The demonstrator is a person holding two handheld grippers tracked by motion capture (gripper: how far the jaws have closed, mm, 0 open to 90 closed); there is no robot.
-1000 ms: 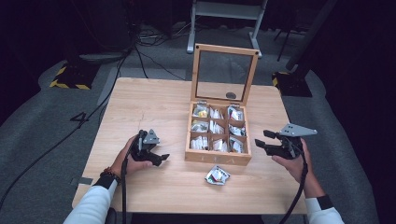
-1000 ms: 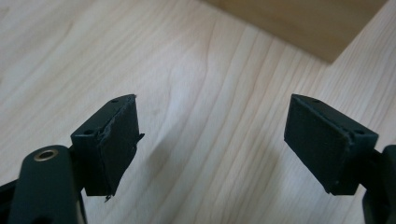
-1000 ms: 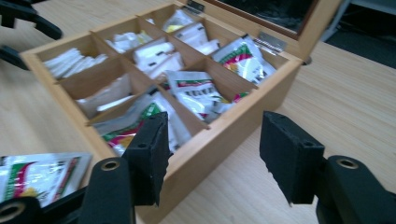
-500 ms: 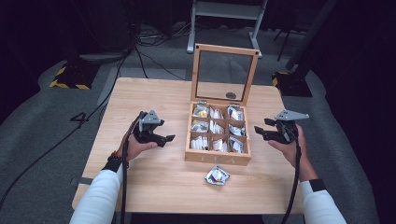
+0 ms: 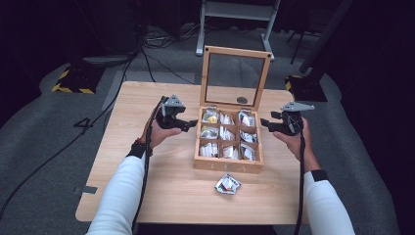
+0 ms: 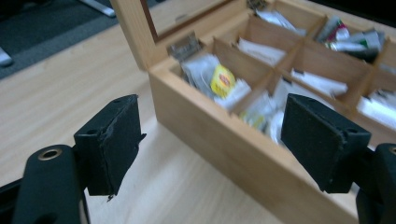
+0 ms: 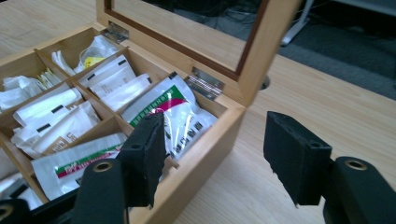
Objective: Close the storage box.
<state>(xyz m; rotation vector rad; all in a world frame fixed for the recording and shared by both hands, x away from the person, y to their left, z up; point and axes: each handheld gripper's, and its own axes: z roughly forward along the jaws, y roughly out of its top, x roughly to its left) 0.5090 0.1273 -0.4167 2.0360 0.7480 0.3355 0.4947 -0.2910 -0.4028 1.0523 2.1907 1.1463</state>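
A wooden box (image 5: 227, 166) stands mid-table with its glass lid (image 5: 237, 51) upright, its compartments full of tea sachets. My left gripper (image 5: 188, 123) hovers open by the box's left side. In the left gripper view its jaws (image 6: 210, 144) frame the box wall (image 6: 224, 130) and a yellow-labelled sachet (image 6: 222, 79); they have just been closing a little, with nothing between them. My right gripper (image 5: 264, 122) is open at the box's right side. Its jaws (image 7: 215, 154) frame the box's back corner (image 7: 229, 116) beside a green-and-red sachet (image 7: 163, 100), without pressing on it.
A loose sachet (image 5: 228, 184) lies on the table (image 5: 147, 186) in front of the box. A round cable hole (image 5: 242, 100) sits behind the lid. Off the table are a metal stand (image 5: 235, 10), floor cables (image 5: 147, 44) and a yellow-black block (image 5: 73, 81).
Both hands have moved away from the person, from near the box's front to beside its back half. The left one also rose and came closer to the box.
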